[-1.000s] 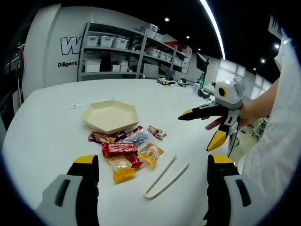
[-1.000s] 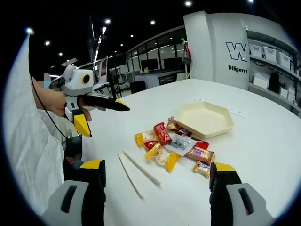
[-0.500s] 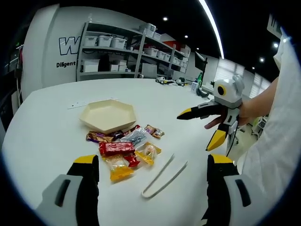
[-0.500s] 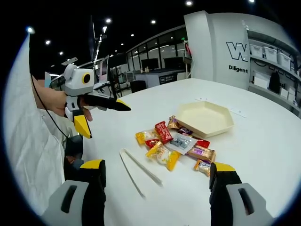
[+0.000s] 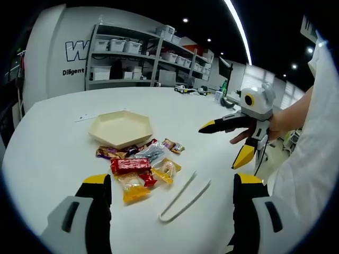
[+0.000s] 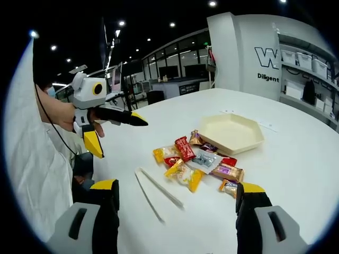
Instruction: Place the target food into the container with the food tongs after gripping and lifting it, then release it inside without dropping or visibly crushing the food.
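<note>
A beige hexagonal tray [image 5: 119, 127] [image 6: 229, 132] sits empty on the white table [image 5: 47, 153]. In front of it lies a pile of wrapped snacks [image 5: 142, 165] [image 6: 195, 161], among them a red packet [image 5: 130, 165] [image 6: 183, 149]. White food tongs [image 5: 183, 197] [image 6: 157, 191] lie flat on the table beside the pile, untouched. My left gripper [image 5: 172, 180] [image 6: 121, 137] is held open above the table, nothing between its jaws. My right gripper [image 6: 176, 185] [image 5: 221, 145] is likewise open and empty. Both hover short of the tongs and snacks.
A person's white sleeve [image 5: 312, 159] [image 6: 29, 164] and hands hold the grippers at the table's near edge. Metal shelves with bins [image 5: 137, 58] and a lettered wall [image 6: 270, 63] stand behind the table. Bare tabletop surrounds the tray and snacks.
Both views have shifted very slightly with the hands. The tongs, snacks and tray lie where they were, and both grippers stay open.
</note>
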`<state>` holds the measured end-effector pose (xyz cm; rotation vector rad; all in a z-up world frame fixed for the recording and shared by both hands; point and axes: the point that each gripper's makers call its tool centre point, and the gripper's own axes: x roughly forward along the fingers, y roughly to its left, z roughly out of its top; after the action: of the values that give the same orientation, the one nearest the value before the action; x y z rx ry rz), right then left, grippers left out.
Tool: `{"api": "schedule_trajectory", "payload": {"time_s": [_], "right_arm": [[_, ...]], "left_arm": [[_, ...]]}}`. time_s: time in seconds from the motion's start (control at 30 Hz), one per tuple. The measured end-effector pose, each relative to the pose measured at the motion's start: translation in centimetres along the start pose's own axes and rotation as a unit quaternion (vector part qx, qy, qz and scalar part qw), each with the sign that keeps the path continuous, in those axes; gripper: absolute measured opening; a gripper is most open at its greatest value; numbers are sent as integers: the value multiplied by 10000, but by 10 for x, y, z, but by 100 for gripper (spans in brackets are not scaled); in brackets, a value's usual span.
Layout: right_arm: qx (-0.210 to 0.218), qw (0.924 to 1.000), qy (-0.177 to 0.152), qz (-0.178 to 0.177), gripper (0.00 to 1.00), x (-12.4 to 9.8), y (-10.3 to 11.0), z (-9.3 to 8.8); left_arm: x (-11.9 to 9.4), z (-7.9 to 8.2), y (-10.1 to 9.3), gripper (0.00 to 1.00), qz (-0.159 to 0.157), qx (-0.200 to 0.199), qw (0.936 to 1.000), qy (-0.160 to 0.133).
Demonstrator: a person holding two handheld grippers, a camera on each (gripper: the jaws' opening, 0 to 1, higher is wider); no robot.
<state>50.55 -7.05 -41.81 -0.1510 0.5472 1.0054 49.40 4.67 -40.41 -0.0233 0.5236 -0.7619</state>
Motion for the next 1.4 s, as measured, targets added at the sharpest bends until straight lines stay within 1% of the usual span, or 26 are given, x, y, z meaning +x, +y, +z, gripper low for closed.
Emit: {"api": "schedule_trajectory", "payload": {"time_s": [0.77,1.4], "right_arm": [[54,10000,-44,-44,89,0,-1,-2],[26,10000,-2,-47,89,0,-1,-4]], "left_arm": [[3,-4,-1,90,-83,58,9999,126],[2,-8,-3,88,-123,104,9996,218]]}}
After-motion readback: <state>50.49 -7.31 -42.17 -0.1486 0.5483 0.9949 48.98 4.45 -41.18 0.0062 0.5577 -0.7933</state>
